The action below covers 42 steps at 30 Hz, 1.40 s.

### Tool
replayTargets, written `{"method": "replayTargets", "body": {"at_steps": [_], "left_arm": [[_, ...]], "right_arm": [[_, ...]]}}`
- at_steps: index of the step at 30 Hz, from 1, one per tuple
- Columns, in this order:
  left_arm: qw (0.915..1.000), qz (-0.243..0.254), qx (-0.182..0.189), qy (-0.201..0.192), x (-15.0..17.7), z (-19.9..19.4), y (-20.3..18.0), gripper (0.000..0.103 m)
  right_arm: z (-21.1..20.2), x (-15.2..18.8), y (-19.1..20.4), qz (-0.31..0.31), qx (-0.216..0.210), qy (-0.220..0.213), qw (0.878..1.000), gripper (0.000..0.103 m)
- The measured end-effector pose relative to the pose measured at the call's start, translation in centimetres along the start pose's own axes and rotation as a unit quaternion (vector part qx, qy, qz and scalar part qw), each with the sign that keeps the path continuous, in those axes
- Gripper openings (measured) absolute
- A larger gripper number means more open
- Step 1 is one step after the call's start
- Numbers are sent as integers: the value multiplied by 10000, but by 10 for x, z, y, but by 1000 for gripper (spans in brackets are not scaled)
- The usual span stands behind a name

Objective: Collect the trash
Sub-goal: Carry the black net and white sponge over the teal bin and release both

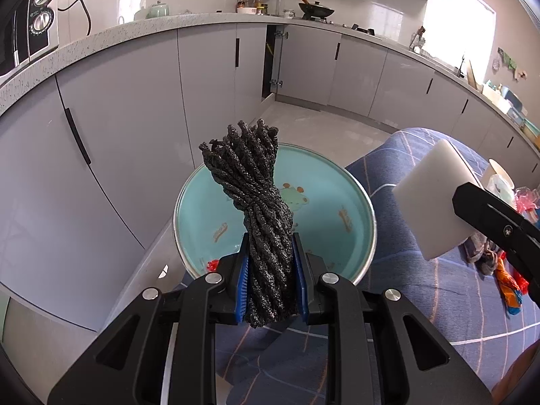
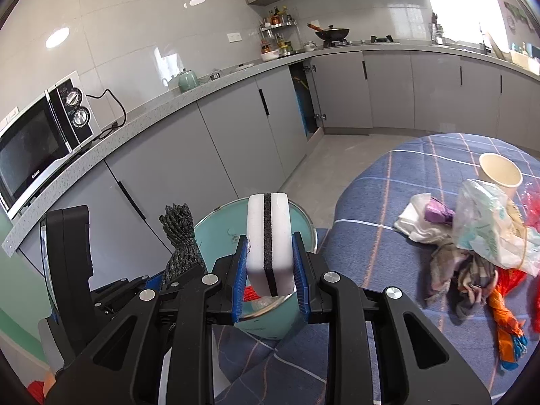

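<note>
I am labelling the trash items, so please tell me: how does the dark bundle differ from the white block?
The dark grey twisted rope bundle is rough and made of strands; the white foam sponge block is smooth, rectangular, with one black stripe. The bundle sits in the left jaws, the block in the right. Both are clamped over the teal round basin.

Left claw and right claw both clamped, angled downward.

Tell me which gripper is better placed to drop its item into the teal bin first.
Left, probably. The left gripper holds its dark rope bundle directly over the teal bin, while the white sponge sits nearer the rim.
</note>
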State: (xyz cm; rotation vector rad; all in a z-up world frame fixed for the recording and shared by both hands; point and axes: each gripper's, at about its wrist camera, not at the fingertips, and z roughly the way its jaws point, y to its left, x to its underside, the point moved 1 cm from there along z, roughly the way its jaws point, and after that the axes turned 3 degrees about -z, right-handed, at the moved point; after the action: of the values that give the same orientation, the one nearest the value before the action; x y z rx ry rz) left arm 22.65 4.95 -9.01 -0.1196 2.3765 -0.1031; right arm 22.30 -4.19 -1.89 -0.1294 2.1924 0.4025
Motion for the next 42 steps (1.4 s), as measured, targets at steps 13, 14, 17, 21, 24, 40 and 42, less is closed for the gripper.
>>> {"method": "replayTargets", "body": {"at_steps": [13,14,17,21,24,40,42], "left_arm": [[9997,-64,-39,213,-3,21,13,22],[9997,-67,-40,234,-2,23,14,22],[9996,-66,-49,271,-3,28,15,22],[9993,-65,-52,359,-3,35,18,22],[9992,-40,-61,385,-2,39,19,23],[9980,-70,-109,621,3,58,25,23],[9977,-81,-119,664,4,61,25,23]], "right_arm": [[38,-4,11,-87,-23,256,9996,26],[42,-4,11,-83,-21,287,9996,26],[51,-4,13,-83,-8,375,9993,26],[64,-3,14,-62,-31,525,9986,26],[73,0,13,-22,-66,633,9980,26],[100,2,12,22,-75,911,9958,27],[104,2,12,12,-75,936,9956,27]]}}
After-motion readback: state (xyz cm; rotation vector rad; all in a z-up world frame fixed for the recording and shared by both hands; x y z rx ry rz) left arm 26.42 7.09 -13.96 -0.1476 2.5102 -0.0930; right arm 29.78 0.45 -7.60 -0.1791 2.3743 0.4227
